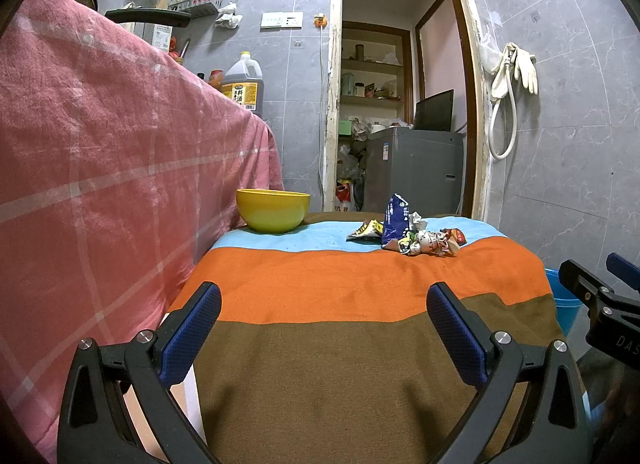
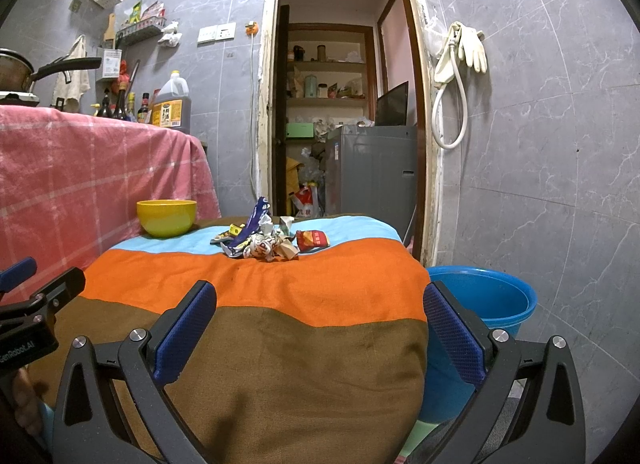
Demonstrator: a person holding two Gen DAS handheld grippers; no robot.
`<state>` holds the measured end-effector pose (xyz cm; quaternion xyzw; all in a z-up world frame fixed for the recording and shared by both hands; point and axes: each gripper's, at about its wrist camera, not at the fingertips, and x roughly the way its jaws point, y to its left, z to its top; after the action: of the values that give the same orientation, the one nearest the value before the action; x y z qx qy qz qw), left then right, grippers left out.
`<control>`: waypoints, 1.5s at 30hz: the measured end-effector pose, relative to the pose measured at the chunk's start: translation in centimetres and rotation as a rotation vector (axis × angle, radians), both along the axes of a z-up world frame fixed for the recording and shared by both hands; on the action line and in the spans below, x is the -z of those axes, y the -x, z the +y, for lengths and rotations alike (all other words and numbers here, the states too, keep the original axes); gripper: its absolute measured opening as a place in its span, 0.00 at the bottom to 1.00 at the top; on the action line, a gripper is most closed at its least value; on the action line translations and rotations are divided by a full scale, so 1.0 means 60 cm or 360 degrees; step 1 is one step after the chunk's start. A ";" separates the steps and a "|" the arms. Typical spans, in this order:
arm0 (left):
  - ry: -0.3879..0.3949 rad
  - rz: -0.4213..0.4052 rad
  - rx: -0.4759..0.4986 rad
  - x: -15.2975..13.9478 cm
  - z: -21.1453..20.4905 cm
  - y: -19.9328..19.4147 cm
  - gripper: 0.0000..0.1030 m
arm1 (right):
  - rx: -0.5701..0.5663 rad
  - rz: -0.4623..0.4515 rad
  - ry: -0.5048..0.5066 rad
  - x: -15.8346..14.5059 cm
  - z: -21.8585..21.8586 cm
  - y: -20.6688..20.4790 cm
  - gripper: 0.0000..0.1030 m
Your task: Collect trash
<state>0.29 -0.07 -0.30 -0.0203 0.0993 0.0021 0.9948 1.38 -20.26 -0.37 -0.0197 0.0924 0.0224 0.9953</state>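
Note:
A pile of crumpled wrappers lies at the far end of a striped cloth-covered table: a dark blue packet, crumpled paper, a red packet. A yellow bowl stands to its left. A blue bucket stands on the floor by the table's right side. My left gripper is open and empty over the near end. My right gripper is open and empty over the near right edge.
A pink checked cloth covers a higher counter on the left, with bottles and an oil jug on top. An open doorway lies behind the table. White gloves and a hose hang on the tiled wall.

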 end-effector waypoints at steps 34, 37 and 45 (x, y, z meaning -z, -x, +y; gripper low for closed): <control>-0.0018 -0.0037 -0.0030 -0.012 0.003 -0.015 0.98 | -0.0010 0.0042 0.0016 0.002 0.009 -0.012 1.00; -0.0024 -0.0051 -0.0018 -0.029 0.003 -0.028 0.98 | -0.0034 0.0050 0.0024 0.002 0.008 -0.019 1.00; -0.0016 -0.0038 0.0026 -0.068 0.001 -0.077 0.98 | -0.0086 -0.0112 -0.0041 -0.044 -0.011 -0.056 1.00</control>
<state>4.93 0.01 3.79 -0.0144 0.0875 -0.0058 0.9960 4.72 -20.94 2.29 -0.0102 0.0566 0.0497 0.9971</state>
